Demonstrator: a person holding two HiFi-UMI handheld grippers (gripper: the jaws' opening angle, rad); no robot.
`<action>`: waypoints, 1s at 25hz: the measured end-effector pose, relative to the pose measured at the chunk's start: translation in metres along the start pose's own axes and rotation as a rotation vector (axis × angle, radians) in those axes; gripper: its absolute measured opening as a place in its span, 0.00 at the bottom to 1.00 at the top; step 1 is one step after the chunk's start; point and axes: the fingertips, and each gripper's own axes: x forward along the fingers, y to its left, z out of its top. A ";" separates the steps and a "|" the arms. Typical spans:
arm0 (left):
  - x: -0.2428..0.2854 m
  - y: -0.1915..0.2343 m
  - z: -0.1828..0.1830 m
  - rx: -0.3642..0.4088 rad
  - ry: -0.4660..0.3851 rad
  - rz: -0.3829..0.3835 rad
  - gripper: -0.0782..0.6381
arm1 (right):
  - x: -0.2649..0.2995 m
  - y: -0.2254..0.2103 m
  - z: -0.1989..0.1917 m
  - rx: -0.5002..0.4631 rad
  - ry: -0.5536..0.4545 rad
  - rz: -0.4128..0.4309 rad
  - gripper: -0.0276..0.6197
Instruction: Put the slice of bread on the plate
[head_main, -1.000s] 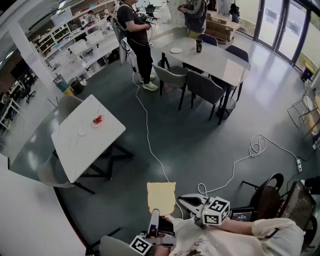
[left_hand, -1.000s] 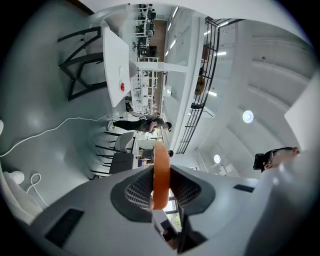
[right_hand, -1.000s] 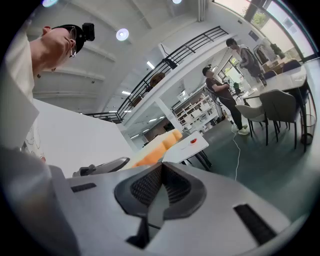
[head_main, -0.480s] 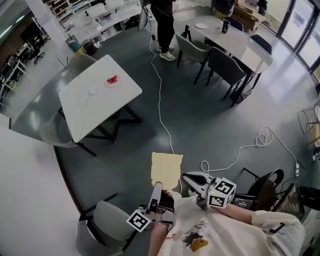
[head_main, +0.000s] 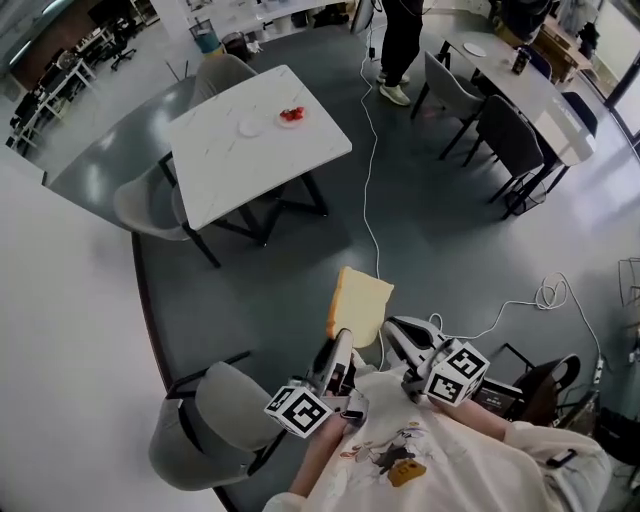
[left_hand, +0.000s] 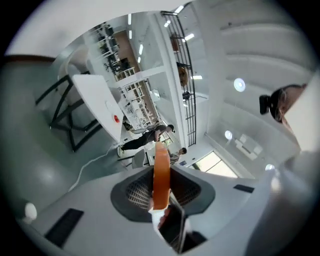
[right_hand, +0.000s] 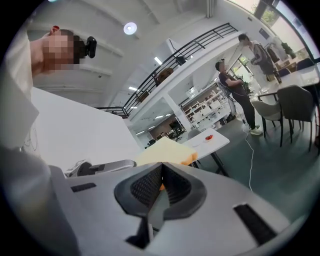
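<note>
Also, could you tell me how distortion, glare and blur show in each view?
Head view: fisheye warp, white table sharp. Left gripper view: dark corners, scene tilted sideways, slice of bread crisp. Right gripper view: mosaic patch, ceiling lamp flares.

White table (head_main: 240, 175), grey chair (head_main: 140, 205) beside it, white cable (head_main: 371, 170) across floor (head_main: 450, 240)

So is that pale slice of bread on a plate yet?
Not yet: the left gripper is shut on the pale square slice of bread, holding it above the grey floor, away from the white table.
</note>
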 end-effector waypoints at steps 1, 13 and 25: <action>-0.003 0.003 0.004 0.066 0.007 0.026 0.24 | 0.005 0.006 -0.001 -0.020 -0.001 0.005 0.05; 0.002 0.034 0.035 0.319 0.016 0.120 0.24 | 0.056 0.017 -0.007 -0.073 0.035 0.015 0.05; 0.118 0.057 0.152 0.433 0.007 0.202 0.24 | 0.190 -0.039 0.081 -0.057 0.010 0.130 0.05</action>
